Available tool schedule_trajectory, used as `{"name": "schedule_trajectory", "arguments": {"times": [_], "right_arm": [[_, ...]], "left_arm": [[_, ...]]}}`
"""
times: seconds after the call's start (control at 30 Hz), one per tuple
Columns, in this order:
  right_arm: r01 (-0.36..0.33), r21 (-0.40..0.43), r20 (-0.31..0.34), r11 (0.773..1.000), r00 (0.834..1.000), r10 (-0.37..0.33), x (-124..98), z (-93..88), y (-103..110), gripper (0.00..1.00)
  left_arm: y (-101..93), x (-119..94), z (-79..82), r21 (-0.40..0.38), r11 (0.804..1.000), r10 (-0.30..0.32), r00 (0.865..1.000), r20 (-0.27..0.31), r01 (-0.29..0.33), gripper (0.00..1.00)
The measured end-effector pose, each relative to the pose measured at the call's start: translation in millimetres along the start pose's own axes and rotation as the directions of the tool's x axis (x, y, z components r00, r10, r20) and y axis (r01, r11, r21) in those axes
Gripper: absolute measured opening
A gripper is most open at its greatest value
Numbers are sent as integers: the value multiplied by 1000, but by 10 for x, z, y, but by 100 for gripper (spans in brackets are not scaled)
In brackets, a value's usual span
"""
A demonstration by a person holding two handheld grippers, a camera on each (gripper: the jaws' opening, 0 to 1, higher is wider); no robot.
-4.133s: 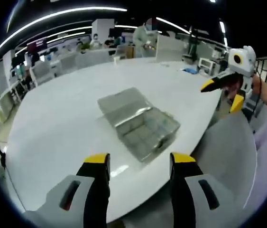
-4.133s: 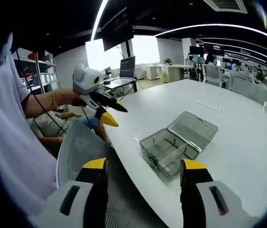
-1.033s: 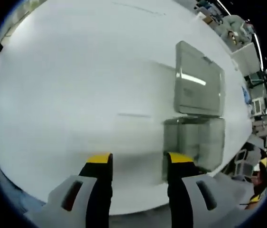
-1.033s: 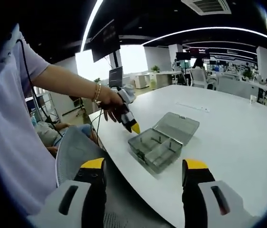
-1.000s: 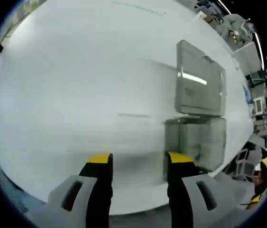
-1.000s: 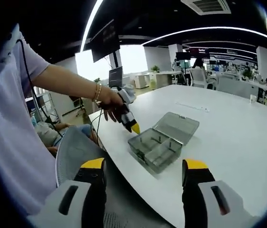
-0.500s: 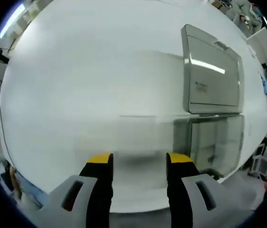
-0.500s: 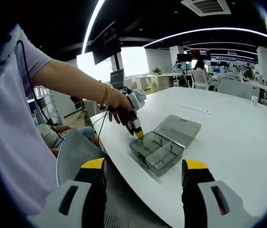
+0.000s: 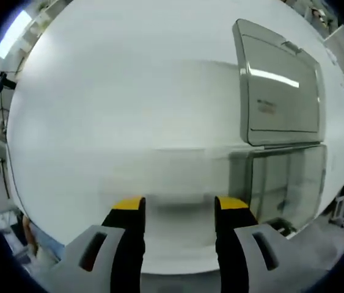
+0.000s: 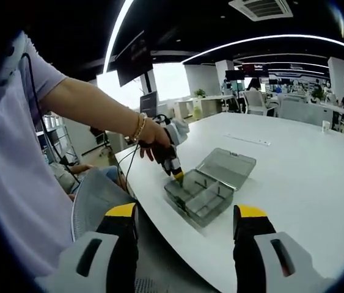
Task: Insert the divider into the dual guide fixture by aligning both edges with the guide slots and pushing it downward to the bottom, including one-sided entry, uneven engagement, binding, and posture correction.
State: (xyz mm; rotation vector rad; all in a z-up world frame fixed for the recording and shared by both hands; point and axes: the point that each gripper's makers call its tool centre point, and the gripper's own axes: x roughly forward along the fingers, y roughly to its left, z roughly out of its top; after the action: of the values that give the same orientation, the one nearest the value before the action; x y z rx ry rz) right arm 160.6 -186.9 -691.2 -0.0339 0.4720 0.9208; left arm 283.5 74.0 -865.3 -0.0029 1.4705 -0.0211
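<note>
Right gripper view: left gripper over clear, rectangular plastic box.

Your left gripper view looks steeply down onto the white table, close above it, with the clear box at its right edge. Your right gripper view sits well back off the table's edge, facing across the room. Both share that box and, probably, the same stretch of table.

clear compartment box, lid open, flat
</note>
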Motion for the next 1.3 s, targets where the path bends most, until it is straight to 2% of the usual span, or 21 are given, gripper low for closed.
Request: {"name": "schedule_trajectory", "arguments": {"times": [0.53,0.83,1.17,1.3], "right_arm": [[-4,-2,4,1000,1000,4,-1,32,-46,59],[-7,-4,6,1000,1000,7,14,43,-57,59],[-2,-5,9,1000,1000,2,8,62,-67,58],[3,-5,6,1000,1000,-3,-3,52,-69,58]], "left_arm": [[34,35,-14,9,999,42,999,-20,-42,43],[34,33,-17,6,999,44,999,-19,-44,43],[6,29,-18,7,999,41,999,-22,-41,38],[12,29,-15,12,999,40,999,-22,-40,34]]}}
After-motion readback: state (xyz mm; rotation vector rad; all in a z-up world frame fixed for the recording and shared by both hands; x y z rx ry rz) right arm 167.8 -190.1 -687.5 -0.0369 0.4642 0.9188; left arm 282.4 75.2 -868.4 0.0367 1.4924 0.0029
